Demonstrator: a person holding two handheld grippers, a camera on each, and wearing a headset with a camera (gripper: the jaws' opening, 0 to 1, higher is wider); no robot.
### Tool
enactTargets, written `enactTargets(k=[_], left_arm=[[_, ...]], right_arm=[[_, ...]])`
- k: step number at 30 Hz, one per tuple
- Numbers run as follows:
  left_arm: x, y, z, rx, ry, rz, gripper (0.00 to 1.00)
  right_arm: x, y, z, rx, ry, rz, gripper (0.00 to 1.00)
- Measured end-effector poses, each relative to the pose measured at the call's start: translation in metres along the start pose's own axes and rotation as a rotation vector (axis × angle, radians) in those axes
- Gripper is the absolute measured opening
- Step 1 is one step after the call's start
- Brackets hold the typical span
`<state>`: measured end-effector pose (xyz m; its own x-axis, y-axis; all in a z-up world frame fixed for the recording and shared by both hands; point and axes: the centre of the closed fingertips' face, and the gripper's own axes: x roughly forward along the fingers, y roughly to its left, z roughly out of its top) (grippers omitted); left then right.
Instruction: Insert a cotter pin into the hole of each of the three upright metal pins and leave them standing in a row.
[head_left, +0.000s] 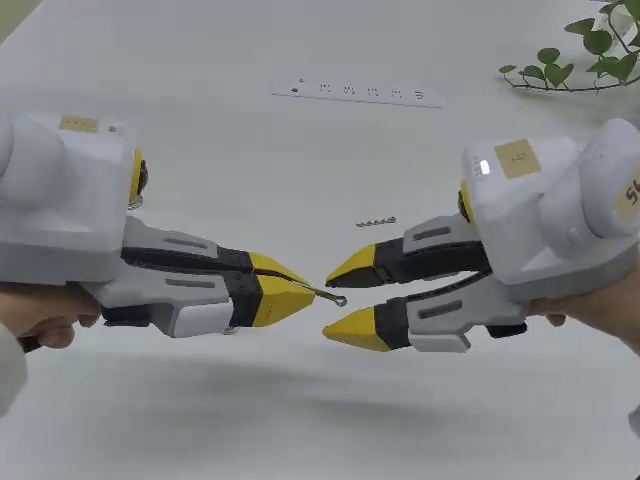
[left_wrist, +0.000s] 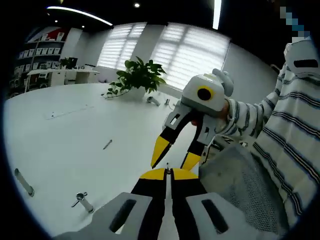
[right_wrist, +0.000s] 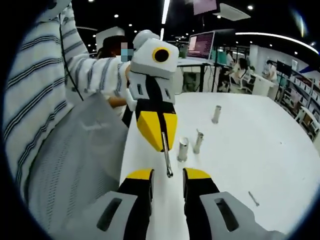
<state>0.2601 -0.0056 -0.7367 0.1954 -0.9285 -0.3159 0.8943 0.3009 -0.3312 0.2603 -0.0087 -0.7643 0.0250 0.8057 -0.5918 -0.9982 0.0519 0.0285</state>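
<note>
My left gripper (head_left: 308, 292) is shut on a thin cotter pin (head_left: 330, 295), whose looped end sticks out to the right. My right gripper (head_left: 338, 305) faces it, open, with the pin's tip between its two yellow fingertips. In the right gripper view the cotter pin (right_wrist: 166, 156) hangs from the left gripper (right_wrist: 161, 140) into the gap of my right gripper (right_wrist: 167, 173). Behind them, three metal pins stand on the table: one (right_wrist: 183, 149) near, one (right_wrist: 198, 142) beside it, one (right_wrist: 216, 114) farther back. A loose cotter pin (head_left: 376, 222) lies on the table.
A white power strip (head_left: 358, 93) lies at the far side of the white table (head_left: 220, 170), and a green plant (head_left: 590, 55) sits at the far right. In the left gripper view a metal pin (left_wrist: 82, 201) and another (left_wrist: 23, 181) are at the lower left.
</note>
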Motion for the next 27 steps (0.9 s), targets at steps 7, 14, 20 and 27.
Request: enactTargets(k=[7, 14, 20, 27], left_arm=[[-0.001, -0.004, -0.003, 0.082, 0.019, -0.019, 0.0], [-0.001, -0.005, -0.003, 0.083, 0.012, -0.028, 0.0], [-0.002, -0.005, -0.004, 0.073, 0.01, -0.035, 0.0], [-0.004, -0.005, -0.011, 0.058, 0.033, -0.044, 0.0]], right_arm=[[0.001, 0.008, 0.001, 0.018, -0.013, 0.041, 0.12], [0.005, 0.013, -0.001, 0.024, -0.017, 0.066, 0.07], [0.006, 0.016, -0.001, 0.021, -0.021, 0.077, 0.06], [0.004, 0.018, -0.002, 0.008, -0.009, 0.09, 0.05]])
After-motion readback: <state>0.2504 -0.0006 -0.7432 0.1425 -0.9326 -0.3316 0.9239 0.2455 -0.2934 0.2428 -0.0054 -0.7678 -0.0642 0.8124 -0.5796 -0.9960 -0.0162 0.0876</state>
